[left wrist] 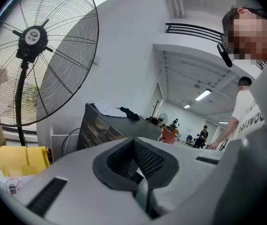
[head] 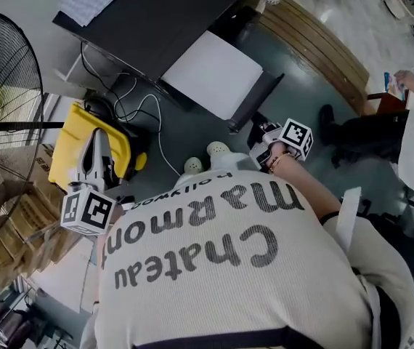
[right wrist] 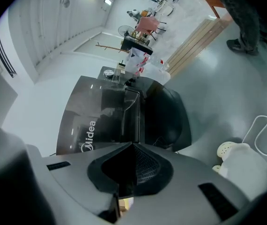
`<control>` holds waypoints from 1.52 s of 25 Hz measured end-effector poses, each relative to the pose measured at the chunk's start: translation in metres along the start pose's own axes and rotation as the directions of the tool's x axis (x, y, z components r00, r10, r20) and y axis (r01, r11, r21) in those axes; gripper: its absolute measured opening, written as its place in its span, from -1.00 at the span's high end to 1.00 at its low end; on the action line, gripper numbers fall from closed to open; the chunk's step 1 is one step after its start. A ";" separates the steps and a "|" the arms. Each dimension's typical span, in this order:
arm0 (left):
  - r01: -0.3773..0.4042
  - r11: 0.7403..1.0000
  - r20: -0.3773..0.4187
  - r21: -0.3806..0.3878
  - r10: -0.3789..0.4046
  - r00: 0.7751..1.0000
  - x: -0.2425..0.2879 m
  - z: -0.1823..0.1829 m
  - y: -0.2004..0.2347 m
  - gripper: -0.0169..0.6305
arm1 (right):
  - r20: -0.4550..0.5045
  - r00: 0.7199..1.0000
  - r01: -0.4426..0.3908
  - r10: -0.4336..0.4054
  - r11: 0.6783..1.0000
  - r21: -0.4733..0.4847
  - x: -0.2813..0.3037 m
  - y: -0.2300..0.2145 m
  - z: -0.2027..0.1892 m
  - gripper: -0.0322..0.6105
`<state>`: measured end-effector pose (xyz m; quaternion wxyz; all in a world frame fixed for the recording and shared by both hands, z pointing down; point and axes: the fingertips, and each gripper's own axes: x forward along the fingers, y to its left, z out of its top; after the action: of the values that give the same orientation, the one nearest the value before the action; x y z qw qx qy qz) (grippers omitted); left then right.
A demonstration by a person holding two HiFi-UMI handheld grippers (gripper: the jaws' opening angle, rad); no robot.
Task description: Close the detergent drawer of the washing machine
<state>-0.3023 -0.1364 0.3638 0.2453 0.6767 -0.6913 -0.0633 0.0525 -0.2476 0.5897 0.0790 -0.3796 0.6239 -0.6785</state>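
**Jaws shut, lined up on the washer**

My jaws are together on both sides, and nothing is between either pair. On my right gripper (right wrist: pixel 133 144) the dark pads meet tip to tip. On my left gripper (left wrist: pixel 134 140) they meet the same way.

The washer (right wrist: pixel 93 118) fills the middle of the right gripper view, directly above my closed tips. It has a dark front with a brand name at lower left and a round door at centre right. A boxy, straight-edged piece (right wrist: pixel 131 109) on that front sits right over my tips, and I take it for the drawer. From this angle I cannot tell how far out it stands. My right tips are near it but not touching, because dark front shows between them and its edge.

My left gripper points away from the job. Its view holds a big fan (left wrist: pixel 33 55) at upper left and nothing of the washer. In the head view it sits at lower left, well apart from my right gripper at centre right.

I judge the step in hand to be the approach, with the right jaws shut to serve as a blunt pusher and the drawer not yet pushed. The next move calls for bringing those tips squarely onto the drawer's face and pressing straight in along its travel until it sits flush. An off-centre push could skew it or let my tips slide off. The left has no part in this.
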 end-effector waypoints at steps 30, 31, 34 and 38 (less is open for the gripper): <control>-0.042 0.999 0.035 -0.015 0.042 0.998 0.010 0.007 0.002 0.92 | -0.131 0.990 -0.053 0.050 0.998 -0.021 0.030 0.029 -0.003 0.83; -0.047 0.999 0.038 -0.016 0.047 0.998 0.009 0.008 0.003 0.92 | -0.138 0.989 -0.065 0.061 0.998 -0.022 0.033 0.032 -0.004 0.83; -0.068 0.997 0.052 -0.020 0.069 0.996 0.003 0.011 0.008 0.92 | -0.152 0.986 -0.073 0.070 0.997 -0.012 0.039 0.037 -0.006 0.83; -0.097 0.995 0.066 -0.024 0.099 0.993 -0.005 0.015 0.017 0.92 | -0.160 0.985 -0.069 0.066 0.998 -0.011 0.047 0.038 -0.008 0.82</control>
<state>-0.3242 -0.1340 0.3565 0.2318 0.6370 -0.7308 -0.0808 0.0009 -0.2770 0.5750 0.0486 -0.3031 0.6462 -0.6986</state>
